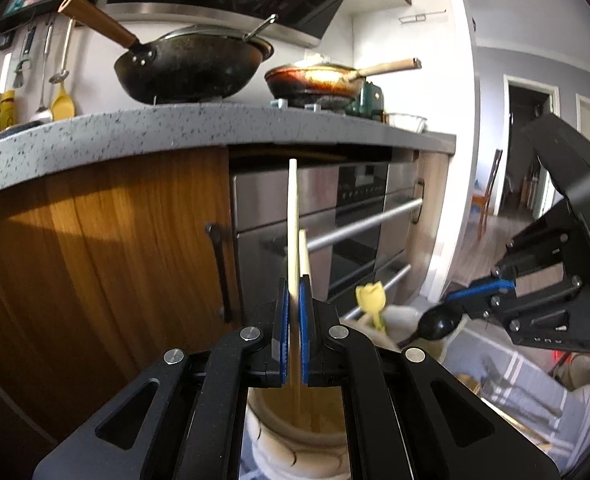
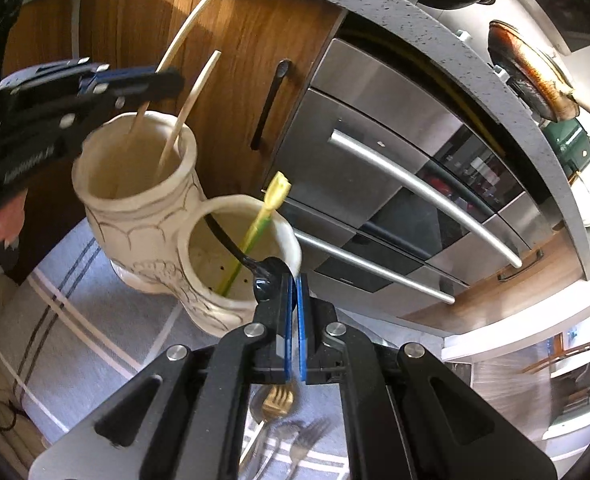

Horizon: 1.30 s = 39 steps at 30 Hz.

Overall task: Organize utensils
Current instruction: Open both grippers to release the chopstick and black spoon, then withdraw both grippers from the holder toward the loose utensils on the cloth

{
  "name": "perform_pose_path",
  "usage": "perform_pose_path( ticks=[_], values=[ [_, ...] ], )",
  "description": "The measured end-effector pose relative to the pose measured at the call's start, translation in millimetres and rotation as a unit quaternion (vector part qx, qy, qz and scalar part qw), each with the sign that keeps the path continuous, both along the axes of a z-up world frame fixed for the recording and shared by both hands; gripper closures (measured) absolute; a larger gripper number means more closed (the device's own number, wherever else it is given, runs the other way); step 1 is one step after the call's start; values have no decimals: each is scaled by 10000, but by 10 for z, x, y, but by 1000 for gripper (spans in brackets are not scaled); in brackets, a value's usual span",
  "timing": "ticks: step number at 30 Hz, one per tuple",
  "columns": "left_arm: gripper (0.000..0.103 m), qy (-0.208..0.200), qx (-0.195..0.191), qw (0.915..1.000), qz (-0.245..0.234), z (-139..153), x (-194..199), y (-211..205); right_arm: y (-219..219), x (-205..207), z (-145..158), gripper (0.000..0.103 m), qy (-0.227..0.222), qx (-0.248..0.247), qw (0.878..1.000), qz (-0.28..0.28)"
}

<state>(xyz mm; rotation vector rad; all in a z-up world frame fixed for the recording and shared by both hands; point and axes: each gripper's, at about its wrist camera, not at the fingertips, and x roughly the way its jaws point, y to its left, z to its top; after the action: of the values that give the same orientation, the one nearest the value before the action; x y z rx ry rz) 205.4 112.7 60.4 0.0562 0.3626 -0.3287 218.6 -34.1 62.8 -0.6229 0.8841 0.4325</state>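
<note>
My left gripper (image 1: pixel 293 292) is shut on a pale chopstick (image 1: pixel 292 216) whose lower end reaches into the cream ceramic holder (image 1: pixel 291 440) below. A second, shorter chopstick (image 1: pixel 304 252) stands just beside the right pad. In the right wrist view the holder shows as two joined cups: both chopsticks (image 2: pixel 191 20) stand in the left cup (image 2: pixel 143 232), with the left gripper (image 2: pixel 171 78) above its rim. My right gripper (image 2: pixel 295 284) is shut on the bowl of a black spoon (image 2: pixel 269 274), whose handle slants into the right cup (image 2: pixel 215 308) next to a yellow-green utensil (image 2: pixel 277 190).
The holder stands on a grey striped cloth (image 2: pixel 75 320). A gold fork (image 2: pixel 281 400) and several steel forks (image 2: pixel 307 436) lie on it under my right gripper. Behind are a wooden cabinet door (image 1: pixel 95 260), a steel oven with bar handles (image 2: pixel 415 188) and a speckled counter (image 1: pixel 135 132) bearing two pans.
</note>
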Motion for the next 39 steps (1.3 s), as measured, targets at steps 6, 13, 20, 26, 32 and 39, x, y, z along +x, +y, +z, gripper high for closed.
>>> perform_pose_path(
  ticks=[6, 13, 20, 26, 32, 39],
  values=[
    [97, 127, 64, 9999, 61, -42, -36, 28, 93, 56, -94, 101, 55, -12, 10000, -55],
    [75, 55, 122, 9998, 126, -17, -120, 36, 52, 79, -96, 100, 120, 182, 9996, -196],
    [59, 11, 131, 9997, 192, 49, -201, 49, -158, 44, 71, 77, 31, 607, 9970, -480],
    [40, -62, 243, 9994, 250, 102, -349, 37, -345, -95, 185, 60, -38, 938, 9936, -629],
    [23, -73, 345, 9989, 317, 118, -536, -6, -508, -339, 267, 42, -92, 1394, 9876, -711],
    [12, -37, 335, 9989, 323, 129, -771, -31, -706, -645, 297, 25, -108, 1914, 9781, -813]
  ],
)
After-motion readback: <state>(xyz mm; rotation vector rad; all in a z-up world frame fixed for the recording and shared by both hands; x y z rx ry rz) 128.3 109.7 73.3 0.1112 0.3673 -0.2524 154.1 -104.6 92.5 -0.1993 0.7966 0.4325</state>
